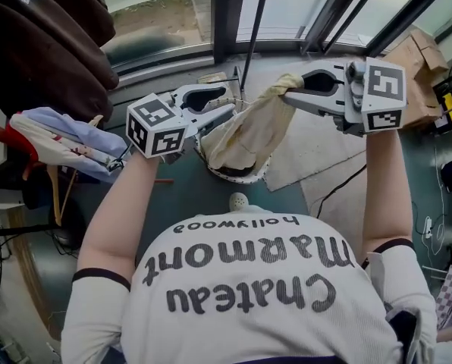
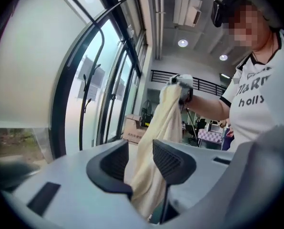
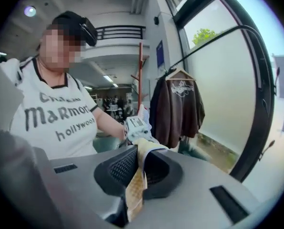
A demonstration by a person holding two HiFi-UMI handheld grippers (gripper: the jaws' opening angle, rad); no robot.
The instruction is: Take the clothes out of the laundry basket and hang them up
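Right gripper view looks along the right tool: its jaws are closed on a bunched fold of the cream garment, which is pinched between the ribbed pads and trails down behind them. From the head view, this tool is raised at the right and grips the garment's top corner, so the cloth hangs from it and slants down toward the left.

The left tool has its jaws apart. The cream cloth drops through the gap between the two ribbed pads, close to the right-hand one, but the pads do not clamp it.

From above, the left tool sits lower than the right, beside the middle of the hanging cloth. The garment's bottom end reaches down into the white laundry basket, which stands on the grey-green floor in front of the person.

Further out on the left, a brown sweatshirt hangs by the window, with a pale blue garment on a hanger below it. A cardboard box sits at the far right.
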